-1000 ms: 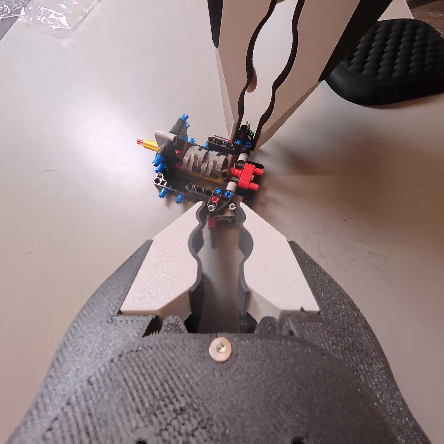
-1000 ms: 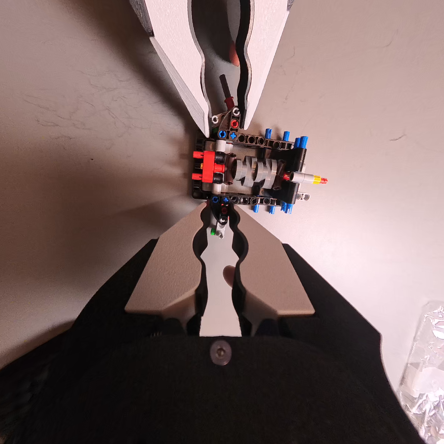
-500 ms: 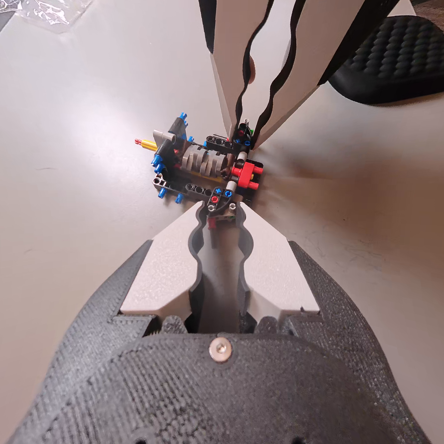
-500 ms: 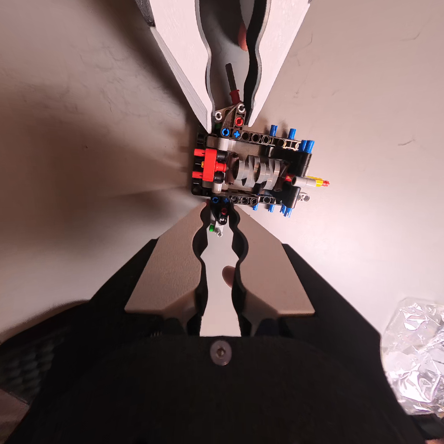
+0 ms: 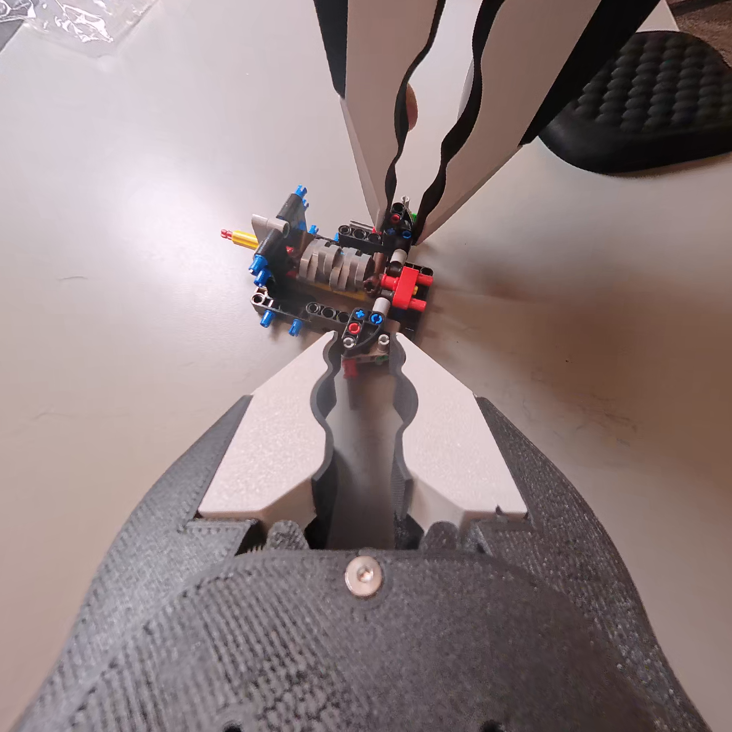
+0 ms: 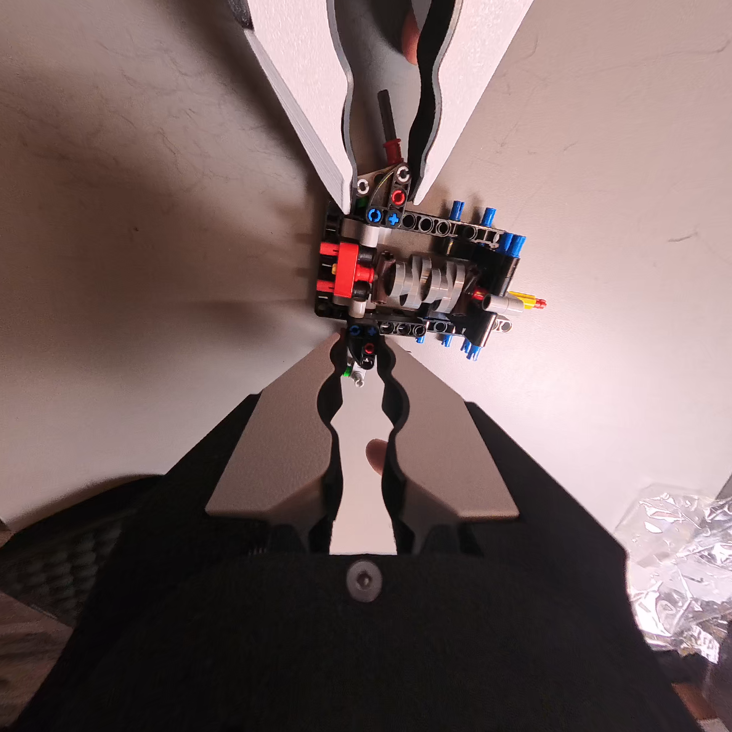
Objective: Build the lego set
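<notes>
The lego assembly [image 5: 340, 273] is hemmed in on two opposite sides by the left tool [image 5: 364, 348] and the right tool [image 5: 402, 225], each closed on a bracket. Bare surface [image 5: 138, 190] lies open off both ends; crumpled plastic wrap [image 6: 681, 570] and a black chair seat [image 5: 649, 95] sit well apart.

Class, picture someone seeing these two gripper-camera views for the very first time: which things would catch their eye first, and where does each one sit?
First comes the colourful lego assembly on the pale table, its red block at one end and yellow tip at the other. The left gripper and right gripper pinch black curved pieces on its opposite sides. Crinkled clear plastic lies at the right wrist view's edge.
</notes>
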### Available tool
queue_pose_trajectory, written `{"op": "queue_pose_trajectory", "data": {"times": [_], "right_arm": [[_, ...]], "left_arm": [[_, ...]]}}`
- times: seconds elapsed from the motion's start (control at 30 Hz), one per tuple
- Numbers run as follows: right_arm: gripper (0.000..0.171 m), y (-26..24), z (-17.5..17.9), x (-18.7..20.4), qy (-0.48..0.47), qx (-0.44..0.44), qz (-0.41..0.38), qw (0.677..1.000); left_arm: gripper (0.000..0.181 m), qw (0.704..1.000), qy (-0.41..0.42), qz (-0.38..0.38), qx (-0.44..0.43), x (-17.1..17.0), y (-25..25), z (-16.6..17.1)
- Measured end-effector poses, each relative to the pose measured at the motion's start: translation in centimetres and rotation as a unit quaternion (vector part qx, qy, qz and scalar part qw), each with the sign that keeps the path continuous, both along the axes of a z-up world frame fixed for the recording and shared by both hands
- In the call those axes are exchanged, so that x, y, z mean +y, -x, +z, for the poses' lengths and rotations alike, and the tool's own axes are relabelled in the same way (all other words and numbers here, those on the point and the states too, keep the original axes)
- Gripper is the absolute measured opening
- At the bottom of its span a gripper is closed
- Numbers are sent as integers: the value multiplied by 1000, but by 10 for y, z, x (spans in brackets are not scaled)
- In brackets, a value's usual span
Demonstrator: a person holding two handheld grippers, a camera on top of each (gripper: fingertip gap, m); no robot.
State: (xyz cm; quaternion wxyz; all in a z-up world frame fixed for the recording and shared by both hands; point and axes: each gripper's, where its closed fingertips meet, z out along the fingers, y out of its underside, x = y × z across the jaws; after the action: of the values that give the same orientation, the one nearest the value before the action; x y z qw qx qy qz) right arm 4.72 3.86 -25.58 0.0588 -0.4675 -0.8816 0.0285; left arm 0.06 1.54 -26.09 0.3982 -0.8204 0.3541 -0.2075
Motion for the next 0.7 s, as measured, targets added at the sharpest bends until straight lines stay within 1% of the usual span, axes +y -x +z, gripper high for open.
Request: {"op": "queue_pose_trajectory", "data": {"times": [0.23,0.5,0.63,0.7], "right_arm": [[12,-1,-1,1,-13,-24,7,1000],[12,0,-1,0,-3,-18,9,1000],[13,4,1,-1,19,20,-3,1000],[15,5,4,-4,49,49,-22,997]], "left_arm": [[22,1000,0,-2,-1,0,0,0],[22,1000,2,-3,-6,0,0,0],[22,1000,6,-3,-1,-1,0,-2],[22,1000,7,-6,0,-1,0,-3]]}}
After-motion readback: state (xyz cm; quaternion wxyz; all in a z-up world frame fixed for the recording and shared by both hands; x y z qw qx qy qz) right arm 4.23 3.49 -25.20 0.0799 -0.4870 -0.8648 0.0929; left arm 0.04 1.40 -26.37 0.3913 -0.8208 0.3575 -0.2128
